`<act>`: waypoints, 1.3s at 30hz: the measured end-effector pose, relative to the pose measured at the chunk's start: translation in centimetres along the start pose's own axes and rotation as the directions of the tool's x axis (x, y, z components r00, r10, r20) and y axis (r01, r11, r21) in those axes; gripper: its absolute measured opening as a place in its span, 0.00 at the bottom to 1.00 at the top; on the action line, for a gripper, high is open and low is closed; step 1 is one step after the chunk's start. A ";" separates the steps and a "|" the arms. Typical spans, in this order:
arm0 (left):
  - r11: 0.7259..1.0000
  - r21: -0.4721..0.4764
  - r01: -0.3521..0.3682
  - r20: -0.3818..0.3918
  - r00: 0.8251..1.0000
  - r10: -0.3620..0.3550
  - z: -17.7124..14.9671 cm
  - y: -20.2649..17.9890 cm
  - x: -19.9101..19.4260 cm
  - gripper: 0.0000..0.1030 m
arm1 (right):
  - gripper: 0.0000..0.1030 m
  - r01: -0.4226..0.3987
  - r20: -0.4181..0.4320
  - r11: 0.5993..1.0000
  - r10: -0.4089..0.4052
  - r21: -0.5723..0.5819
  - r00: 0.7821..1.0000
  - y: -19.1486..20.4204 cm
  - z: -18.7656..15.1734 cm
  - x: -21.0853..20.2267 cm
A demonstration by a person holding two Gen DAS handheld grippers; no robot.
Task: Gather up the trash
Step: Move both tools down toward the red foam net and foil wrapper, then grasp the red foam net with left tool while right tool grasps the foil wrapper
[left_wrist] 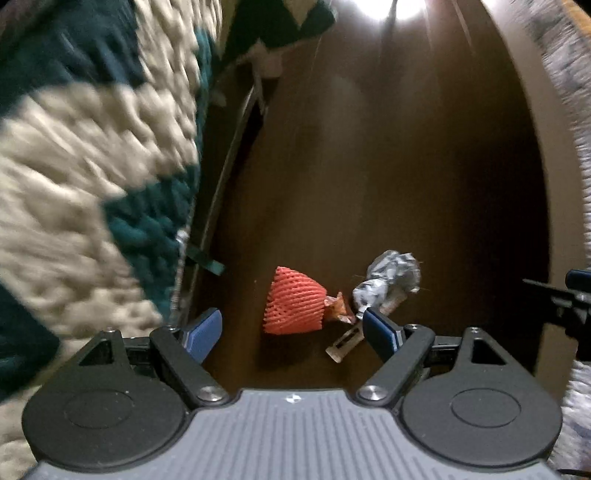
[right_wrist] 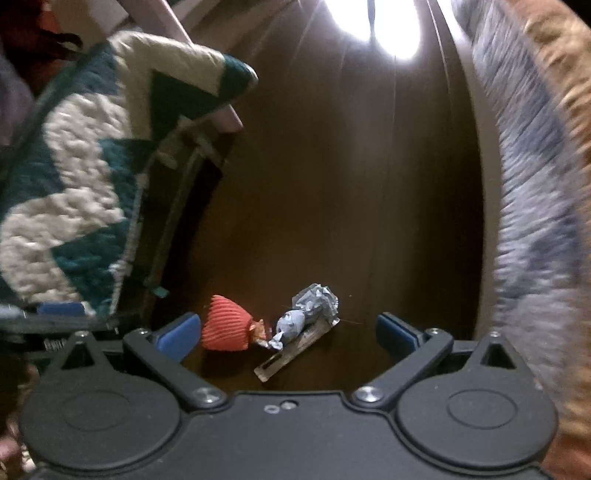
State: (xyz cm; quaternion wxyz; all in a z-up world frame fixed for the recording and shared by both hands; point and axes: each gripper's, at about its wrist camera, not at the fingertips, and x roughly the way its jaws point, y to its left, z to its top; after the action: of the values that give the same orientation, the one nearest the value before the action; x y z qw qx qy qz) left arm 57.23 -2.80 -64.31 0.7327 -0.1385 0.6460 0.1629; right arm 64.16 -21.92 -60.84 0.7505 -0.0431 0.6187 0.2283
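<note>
Trash lies on a dark wooden floor point(left_wrist: 369, 166). A red foam net sleeve point(left_wrist: 293, 304) lies beside a small orange wrapper point(left_wrist: 338, 308), a crumpled silver wrapper point(left_wrist: 388, 282) and a flat clear strip point(left_wrist: 343, 345). My left gripper point(left_wrist: 291, 332) is open and empty, just above the pile, with the sleeve between its blue fingers. The same pile shows in the right wrist view: sleeve point(right_wrist: 227, 328), silver wrapper point(right_wrist: 308, 310), strip point(right_wrist: 295, 352). My right gripper point(right_wrist: 288, 334) is open and empty above it.
A white and teal quilt point(left_wrist: 85, 184) hangs over furniture on the left. A shaggy grey rug point(right_wrist: 535, 221) runs along the right. The right gripper's fingertip point(left_wrist: 580, 280) shows at the left view's right edge. A bright glare point(right_wrist: 380, 26) lies far ahead.
</note>
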 end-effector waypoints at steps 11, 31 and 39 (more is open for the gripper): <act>0.998 -0.049 0.035 -0.054 0.998 -0.037 -0.6 -0.4 13.8 0.81 | 0.90 0.003 -0.078 1.000 -0.001 0.023 0.997 -3.2 -0.6 15.3; 0.985 -0.135 0.108 -0.154 0.980 -0.129 -1.4 1.5 23.9 0.70 | 0.52 0.048 -0.140 0.999 -0.049 -0.008 0.989 -3.0 -1.5 27.1; 0.980 -0.185 0.077 -0.183 0.977 -0.112 -0.9 2.1 23.8 0.29 | 0.17 0.072 -0.102 0.997 -0.073 -0.017 0.992 -2.8 -1.4 26.6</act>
State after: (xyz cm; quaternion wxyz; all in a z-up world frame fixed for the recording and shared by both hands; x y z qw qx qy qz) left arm 58.20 0.17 -87.96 0.6587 -0.2489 0.6893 0.1704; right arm 67.44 -17.15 -87.03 0.7253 -0.0821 0.6529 0.2024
